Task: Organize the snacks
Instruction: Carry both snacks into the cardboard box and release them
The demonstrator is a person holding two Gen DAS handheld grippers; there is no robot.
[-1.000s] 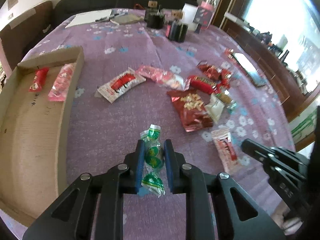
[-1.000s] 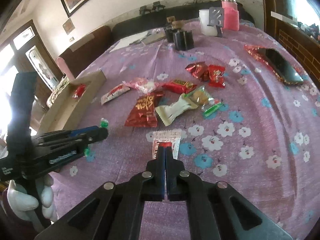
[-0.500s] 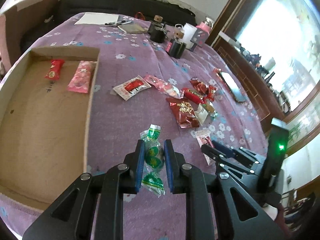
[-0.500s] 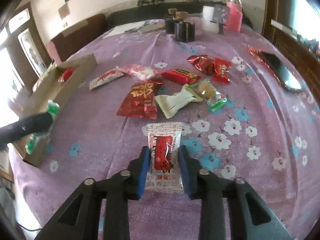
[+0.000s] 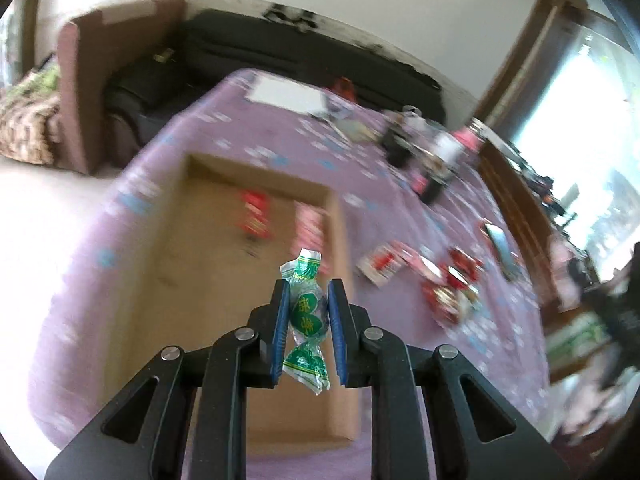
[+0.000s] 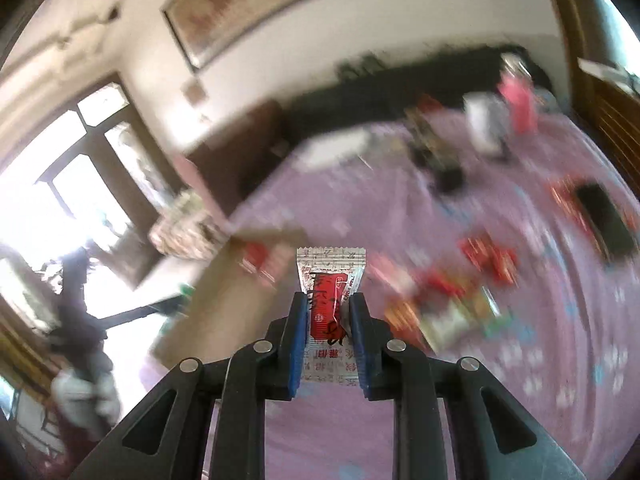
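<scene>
While left gripper (image 5: pixel 308 318) clamps green candy (image 5: pixel 306 316), right gripper (image 6: pixel 329 326) clamps red-white sachet (image 6: pixel 330 280).

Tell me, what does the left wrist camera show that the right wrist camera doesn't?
Only the left wrist view shows the left gripper clamped on a green wrapped candy, hanging over the cardboard box.

Only the right wrist view shows the right gripper clamped on a white and red packet, plus a framed picture on the wall.

Both show the box, the purple flowered tablecloth and loose snacks blurred on it.
</scene>
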